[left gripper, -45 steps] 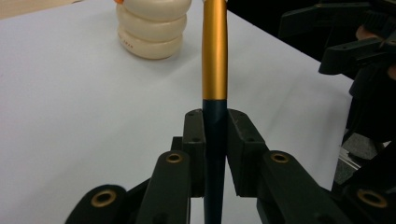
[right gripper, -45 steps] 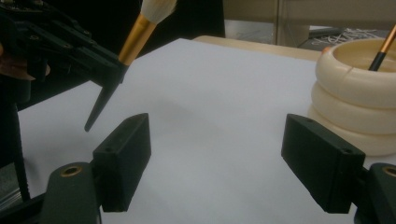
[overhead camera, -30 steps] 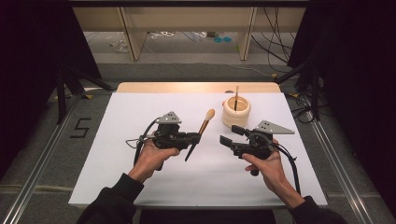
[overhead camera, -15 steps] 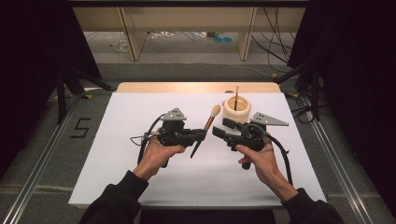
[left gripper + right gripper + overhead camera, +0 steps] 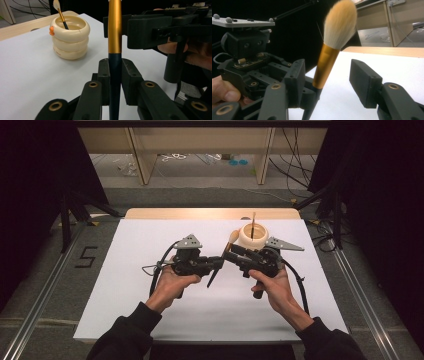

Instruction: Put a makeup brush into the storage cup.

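A makeup brush (image 5: 214,276) with a dark handle, gold ferrule (image 5: 115,30) and peach bristles (image 5: 340,23) stands tilted above the white table. My left gripper (image 5: 219,264) is shut on its dark handle (image 5: 115,75). My right gripper (image 5: 328,75) faces the left one, with its jaws on either side of the gold ferrule. These jaws have just been closing; the right pad still stands clear of the ferrule. Behind the grippers sits a cream ringed holder (image 5: 253,236) with a thin brush (image 5: 253,222) standing in it.
A white sheet (image 5: 140,245) covers the table, with a wooden strip (image 5: 200,213) along its far edge. Both of the person's hands meet near the table's middle. Cables trail from each gripper. Shelving legs and cables lie on the floor beyond.
The right gripper has moved left toward the left gripper, and its jaws have narrowed around the brush's ferrule. The left gripper has hardly moved and keeps its hold.
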Tool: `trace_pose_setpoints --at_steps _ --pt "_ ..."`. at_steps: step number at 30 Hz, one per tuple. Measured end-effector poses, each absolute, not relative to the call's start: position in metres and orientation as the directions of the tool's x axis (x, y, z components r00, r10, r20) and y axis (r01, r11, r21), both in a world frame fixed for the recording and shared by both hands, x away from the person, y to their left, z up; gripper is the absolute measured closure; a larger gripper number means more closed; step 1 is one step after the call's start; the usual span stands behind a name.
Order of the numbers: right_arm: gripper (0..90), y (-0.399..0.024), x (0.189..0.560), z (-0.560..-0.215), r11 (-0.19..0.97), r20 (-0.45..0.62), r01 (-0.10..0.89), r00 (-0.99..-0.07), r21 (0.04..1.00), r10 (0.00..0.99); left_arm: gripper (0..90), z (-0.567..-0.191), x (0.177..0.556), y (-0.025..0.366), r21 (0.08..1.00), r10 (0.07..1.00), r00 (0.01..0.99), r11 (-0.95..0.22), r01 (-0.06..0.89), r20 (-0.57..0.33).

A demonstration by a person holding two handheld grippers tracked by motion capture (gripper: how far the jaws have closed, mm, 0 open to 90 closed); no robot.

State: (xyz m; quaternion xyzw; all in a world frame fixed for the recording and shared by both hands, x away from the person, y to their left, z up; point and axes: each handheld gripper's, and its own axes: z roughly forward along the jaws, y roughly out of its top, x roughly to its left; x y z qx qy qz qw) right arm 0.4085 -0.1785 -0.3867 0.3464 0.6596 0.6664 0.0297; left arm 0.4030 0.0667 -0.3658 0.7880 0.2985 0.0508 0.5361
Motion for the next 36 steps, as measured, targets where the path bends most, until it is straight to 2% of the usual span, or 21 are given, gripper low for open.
trace_pose_setpoints --at_steps 12,28,36 --pt "58.5 -0.1754 0.4107 -0.3872 -0.154 0.458 0.441 -0.757 0.884 0.466 78.2 -0.3635 0.4033 0.0654 0.882 0.523 0.818 -0.233 0.409 -0.241" --pt "64.9 -0.1734 0.4133 -0.3893 -0.176 0.491 0.464 -0.752 0.868 0.441 78.2 -0.3612 0.402 0.0648 0.886 0.524 0.815 -0.218 0.41 -0.248" --pt "74.6 -0.1734 0.4136 -0.3888 -0.19 0.502 0.468 -0.758 0.863 0.415 78.2 -0.3605 0.4021 0.0642 0.89 0.522 0.817 -0.211 0.403 -0.246"
